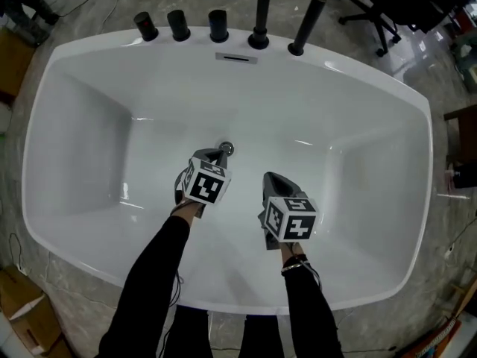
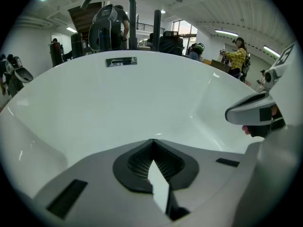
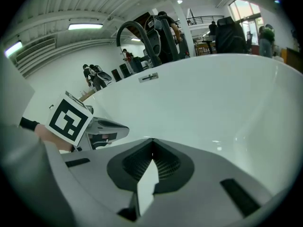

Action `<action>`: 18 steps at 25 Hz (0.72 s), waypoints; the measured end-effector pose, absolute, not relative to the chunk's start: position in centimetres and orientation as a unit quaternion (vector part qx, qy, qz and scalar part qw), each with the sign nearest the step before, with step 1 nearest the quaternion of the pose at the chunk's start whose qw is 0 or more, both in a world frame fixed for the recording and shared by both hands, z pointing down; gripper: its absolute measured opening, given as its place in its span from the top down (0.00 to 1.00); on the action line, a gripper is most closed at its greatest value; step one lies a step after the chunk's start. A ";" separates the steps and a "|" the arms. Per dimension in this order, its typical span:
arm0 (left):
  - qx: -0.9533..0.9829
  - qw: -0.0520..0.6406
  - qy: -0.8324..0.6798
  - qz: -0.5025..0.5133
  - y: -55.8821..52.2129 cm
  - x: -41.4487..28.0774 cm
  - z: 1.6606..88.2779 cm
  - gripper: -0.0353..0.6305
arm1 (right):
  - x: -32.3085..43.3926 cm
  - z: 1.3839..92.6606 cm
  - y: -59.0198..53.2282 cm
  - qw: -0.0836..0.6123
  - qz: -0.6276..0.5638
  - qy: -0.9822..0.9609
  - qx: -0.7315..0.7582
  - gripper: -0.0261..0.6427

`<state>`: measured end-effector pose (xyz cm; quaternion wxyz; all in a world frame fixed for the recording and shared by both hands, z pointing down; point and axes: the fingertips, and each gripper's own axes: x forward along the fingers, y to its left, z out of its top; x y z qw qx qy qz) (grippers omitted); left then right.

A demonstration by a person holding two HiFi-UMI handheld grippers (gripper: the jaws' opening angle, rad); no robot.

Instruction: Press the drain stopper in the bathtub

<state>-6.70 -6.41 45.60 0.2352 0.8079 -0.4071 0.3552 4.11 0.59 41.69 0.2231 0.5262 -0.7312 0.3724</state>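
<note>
Since jaws meet, empty, on left hand-held gripper (image 1: 218,154) and right hand-held gripper (image 1: 270,179): drain stopper (image 1: 227,148) at left tip's 1 o'clock; press squarely, centred.

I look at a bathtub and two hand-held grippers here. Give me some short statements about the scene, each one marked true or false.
1. The left hand-held gripper and the right hand-held gripper are both inside the bathtub. True.
2. The left hand-held gripper's jaws stand wide apart. False: they are together, with nothing between them.
3. The drain stopper lies right by the left hand-held gripper's tip. True.
4. The black fittings stand on the rim nearest the person. False: they stand on the far rim.
</note>
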 end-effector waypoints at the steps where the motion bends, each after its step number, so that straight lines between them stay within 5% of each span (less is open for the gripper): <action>1: 0.810 0.234 -0.408 0.351 -6.1 -6.7 44.7 0.94 | 4.0 40.8 0.6 0.221 0.370 -0.733 0.527 0.96; 18: 0.836 0.197 -0.419 0.296 -2.4 -7.7 31.8 0.94 | 2.5 29.9 1.4 0.187 0.333 -0.755 0.533 0.96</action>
